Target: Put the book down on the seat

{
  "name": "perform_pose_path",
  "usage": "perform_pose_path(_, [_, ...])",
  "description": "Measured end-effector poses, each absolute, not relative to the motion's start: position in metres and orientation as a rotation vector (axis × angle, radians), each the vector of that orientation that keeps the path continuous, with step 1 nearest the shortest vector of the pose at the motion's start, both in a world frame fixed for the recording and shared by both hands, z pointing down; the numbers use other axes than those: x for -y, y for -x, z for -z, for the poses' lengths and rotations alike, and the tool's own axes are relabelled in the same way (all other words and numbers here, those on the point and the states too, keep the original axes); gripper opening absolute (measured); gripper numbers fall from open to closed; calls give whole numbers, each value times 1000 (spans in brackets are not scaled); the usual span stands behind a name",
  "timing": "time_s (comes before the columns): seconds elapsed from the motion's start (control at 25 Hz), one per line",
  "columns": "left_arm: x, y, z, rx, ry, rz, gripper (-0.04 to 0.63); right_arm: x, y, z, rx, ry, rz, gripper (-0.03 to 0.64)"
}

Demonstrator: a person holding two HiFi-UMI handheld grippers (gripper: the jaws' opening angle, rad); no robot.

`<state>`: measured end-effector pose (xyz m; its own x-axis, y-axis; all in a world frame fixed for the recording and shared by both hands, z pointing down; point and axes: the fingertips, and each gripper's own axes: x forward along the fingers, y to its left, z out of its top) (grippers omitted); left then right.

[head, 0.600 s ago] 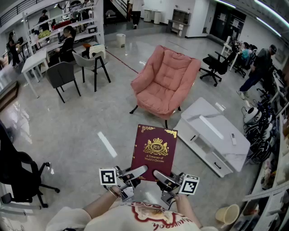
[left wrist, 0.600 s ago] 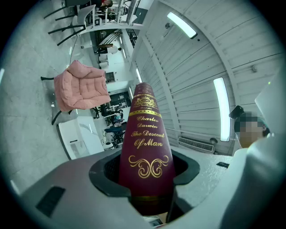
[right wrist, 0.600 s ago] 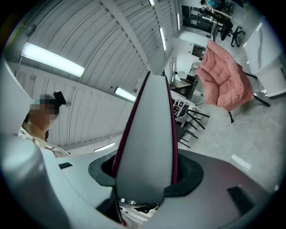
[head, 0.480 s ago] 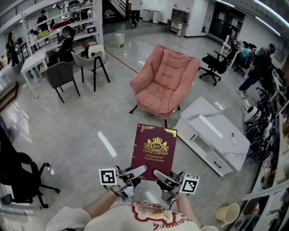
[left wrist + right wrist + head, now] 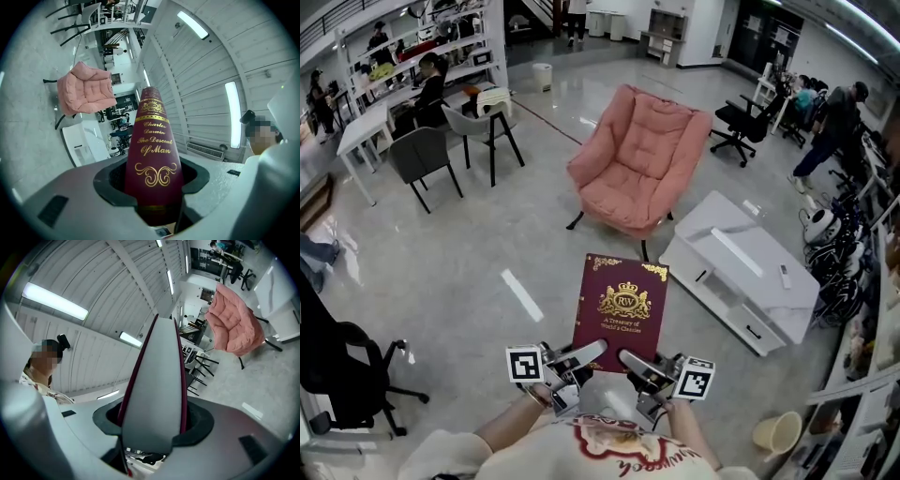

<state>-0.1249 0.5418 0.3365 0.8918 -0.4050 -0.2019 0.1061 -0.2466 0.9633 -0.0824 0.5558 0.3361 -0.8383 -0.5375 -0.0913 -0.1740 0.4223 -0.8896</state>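
A maroon hardback book [image 5: 622,311] with gold print is held flat in front of me by its near edge. My left gripper [image 5: 589,354] is shut on its left near corner and my right gripper [image 5: 633,361] on the right one. In the left gripper view the gold-lettered spine [image 5: 152,154] sits between the jaws of the left gripper [image 5: 152,187]. In the right gripper view the grey page edge [image 5: 157,390] fills the jaws of the right gripper [image 5: 152,427]. The pink padded armchair [image 5: 636,159] stands ahead across the floor, its seat [image 5: 619,200] bare, well apart from the book.
A low white cabinet [image 5: 741,281] stands right of the armchair. A black office chair [image 5: 337,366] is at my left and grey chairs [image 5: 427,155] by desks at the far left. A white tape strip [image 5: 522,296] marks the floor. A beige bucket [image 5: 773,434] sits lower right. People stand at the room's edges.
Both grips on the book are unchanged. The room has slid slightly upward in the head view, and a person's leg has come in at the left edge.
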Motion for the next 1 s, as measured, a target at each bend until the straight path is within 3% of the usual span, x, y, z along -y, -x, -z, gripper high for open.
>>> perform_pose_path(1.0, [-468, 197, -353, 163, -1817, 473, 230, -486, 154, -354, -2290, 669, 1322, 229])
